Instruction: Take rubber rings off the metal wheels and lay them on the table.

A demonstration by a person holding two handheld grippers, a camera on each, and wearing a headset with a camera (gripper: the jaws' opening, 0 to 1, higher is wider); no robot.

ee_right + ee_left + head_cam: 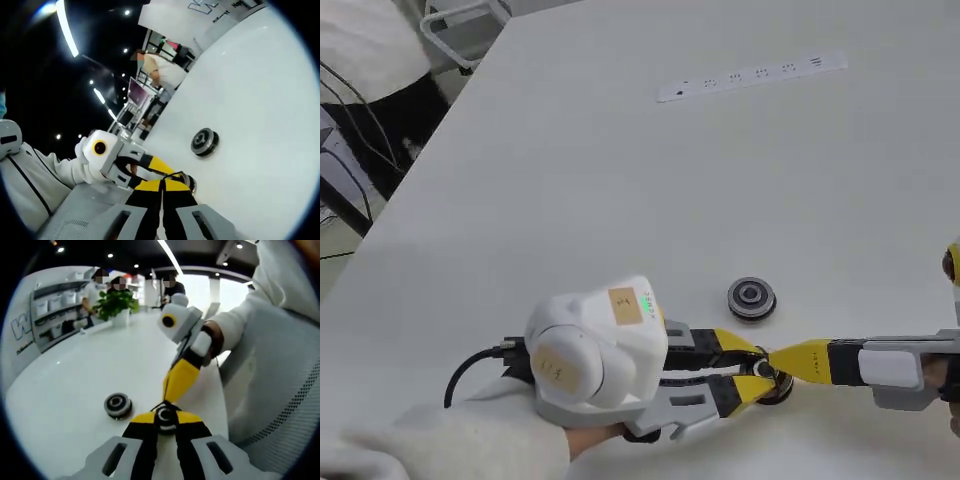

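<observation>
A metal wheel with a black rubber ring (779,388) sits at the table's near edge, and my left gripper (757,373) is shut on it from the left. In the left gripper view the wheel (165,416) lies between the yellow jaws. My right gripper (777,362) comes in from the right, shut, its yellow tips pinching the rubber ring at the wheel's rim (190,183). A second wheel (751,298) with its ring on lies flat on the white table, a little beyond the grippers (118,405) (204,141).
A white power strip (752,75) lies far back on the table (620,180). The table's left edge runs diagonally, with a chair frame (460,25) and cables beyond it. A potted plant (117,302) and people stand far off.
</observation>
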